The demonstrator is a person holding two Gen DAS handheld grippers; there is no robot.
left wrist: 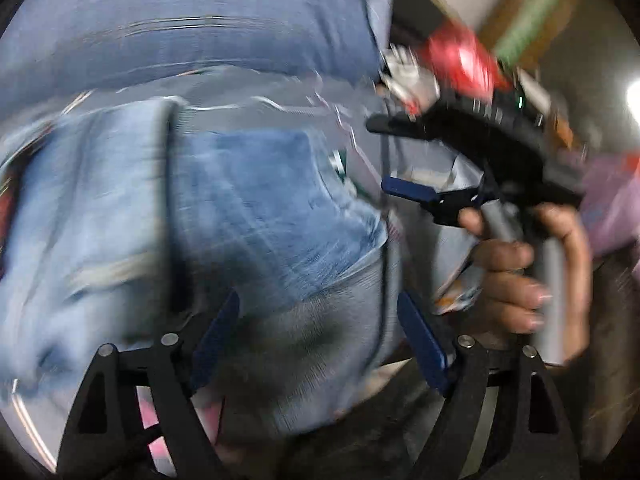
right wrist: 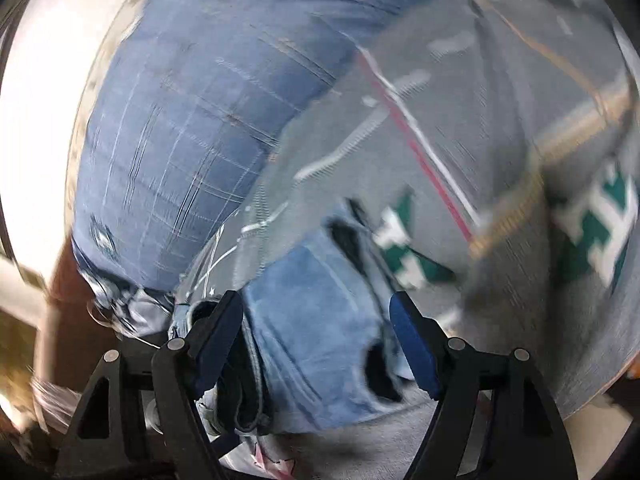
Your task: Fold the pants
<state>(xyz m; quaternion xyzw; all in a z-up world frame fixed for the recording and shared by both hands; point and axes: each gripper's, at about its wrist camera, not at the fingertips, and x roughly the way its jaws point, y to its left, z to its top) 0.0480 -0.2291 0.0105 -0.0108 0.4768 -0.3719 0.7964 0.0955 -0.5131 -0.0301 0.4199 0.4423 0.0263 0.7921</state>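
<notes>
Blurrily, both views show the light-blue pants (left wrist: pixel 248 216) bunched at centre frame on a grey cloth surface (right wrist: pixel 460 128), a darker denim piece (right wrist: pixel 192 128) at upper left. Left tongs (left wrist: pixel 320 340) stand spread over the fabric; right tongs (right wrist: pixel 316 340) stand spread, pants between them, unpinched.

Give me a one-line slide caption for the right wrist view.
Motion-blurred view: open right gripper over light denim pants on a grey cloth.
</notes>
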